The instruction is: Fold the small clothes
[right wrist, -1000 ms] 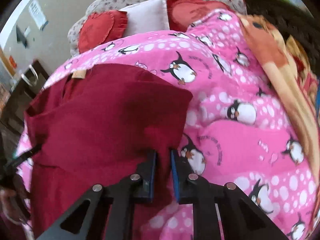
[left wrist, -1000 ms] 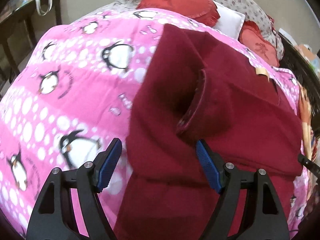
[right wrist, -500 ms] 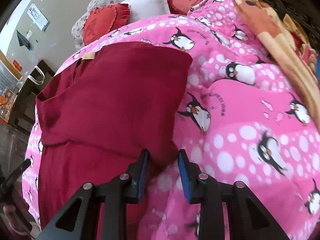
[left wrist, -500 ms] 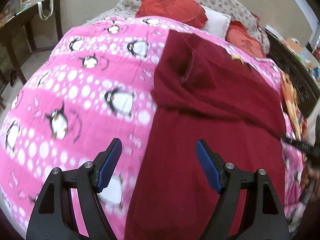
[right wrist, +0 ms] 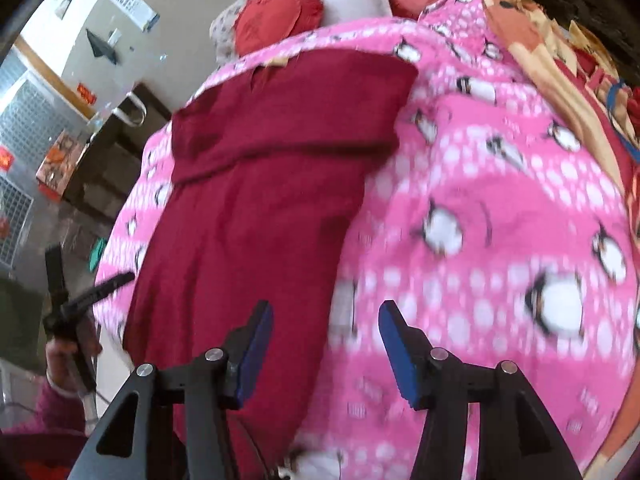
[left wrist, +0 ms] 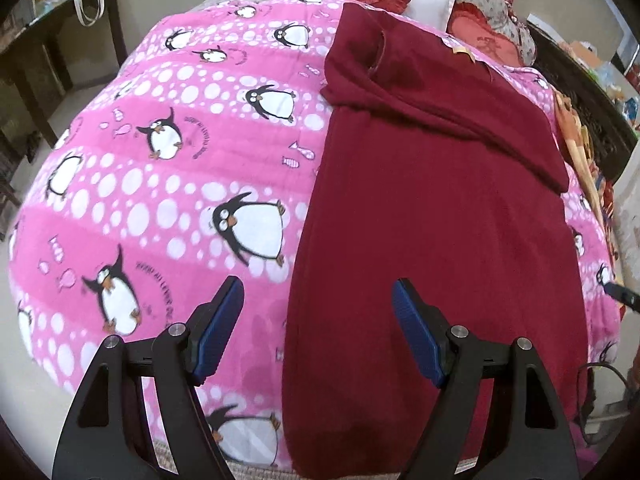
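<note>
- Since a second ago, both grippers have drawn back toward the near edge, and the right gripper (right wrist: 326,354) has let go of the dark red knit garment (left wrist: 432,216).
- Garment lies lengthwise on the pink penguin-print fleece blanket (left wrist: 168,184), sleeves folded across its far end.
- Right jaws are opening, empty.
- Left gripper (left wrist: 318,330) hovers wide apart, empty.

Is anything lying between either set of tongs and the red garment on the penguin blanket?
Nothing visible. The garment lies bare on the blanket. The left tongs stand open over its near left edge; the right tongs, their jaws opening and empty, over its right edge.
</note>
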{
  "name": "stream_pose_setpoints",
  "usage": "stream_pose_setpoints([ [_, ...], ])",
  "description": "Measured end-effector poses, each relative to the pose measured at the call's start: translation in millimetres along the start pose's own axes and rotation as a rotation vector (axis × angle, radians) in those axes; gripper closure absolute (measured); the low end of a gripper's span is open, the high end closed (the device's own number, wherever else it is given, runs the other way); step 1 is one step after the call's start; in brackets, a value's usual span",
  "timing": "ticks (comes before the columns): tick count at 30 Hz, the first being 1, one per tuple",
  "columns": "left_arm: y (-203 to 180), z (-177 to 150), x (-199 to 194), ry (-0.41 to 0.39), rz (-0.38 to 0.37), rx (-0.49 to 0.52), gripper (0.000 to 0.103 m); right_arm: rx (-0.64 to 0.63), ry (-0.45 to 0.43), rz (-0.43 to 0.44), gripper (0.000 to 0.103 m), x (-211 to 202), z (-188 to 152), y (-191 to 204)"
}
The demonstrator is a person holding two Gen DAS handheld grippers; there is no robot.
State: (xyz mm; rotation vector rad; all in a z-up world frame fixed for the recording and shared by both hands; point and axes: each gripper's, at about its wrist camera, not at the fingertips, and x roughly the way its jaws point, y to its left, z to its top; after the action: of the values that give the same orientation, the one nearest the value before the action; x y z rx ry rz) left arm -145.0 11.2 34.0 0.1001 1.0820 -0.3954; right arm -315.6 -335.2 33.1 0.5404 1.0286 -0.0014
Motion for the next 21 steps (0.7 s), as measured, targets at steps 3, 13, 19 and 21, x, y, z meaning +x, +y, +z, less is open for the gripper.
stream_pose_setpoints([
  [3,-4.0,-5.9,-7.0,-0.016,0.008,0.013,0.026,0.028,0.009,0.020,0.049,2.1,-18.0,0.3],
  [13,-11.0,-18.9,-18.1,-0.038,-0.001,0.046,0.026,0.030,0.024,0.038,0.043,5.7,-45.8,19.9],
  [19,-2.1,-27.5,-18.3,-0.025,-0.014,0.019,0.026,0.037,0.046,0.022,0.038,10.9,-56.7,24.5],
  [21,2.6,-30.3,-17.6,-0.022,-0.027,0.003,0.026,0.030,0.050,0.012,0.038,10.0,-57.5,24.8],
])
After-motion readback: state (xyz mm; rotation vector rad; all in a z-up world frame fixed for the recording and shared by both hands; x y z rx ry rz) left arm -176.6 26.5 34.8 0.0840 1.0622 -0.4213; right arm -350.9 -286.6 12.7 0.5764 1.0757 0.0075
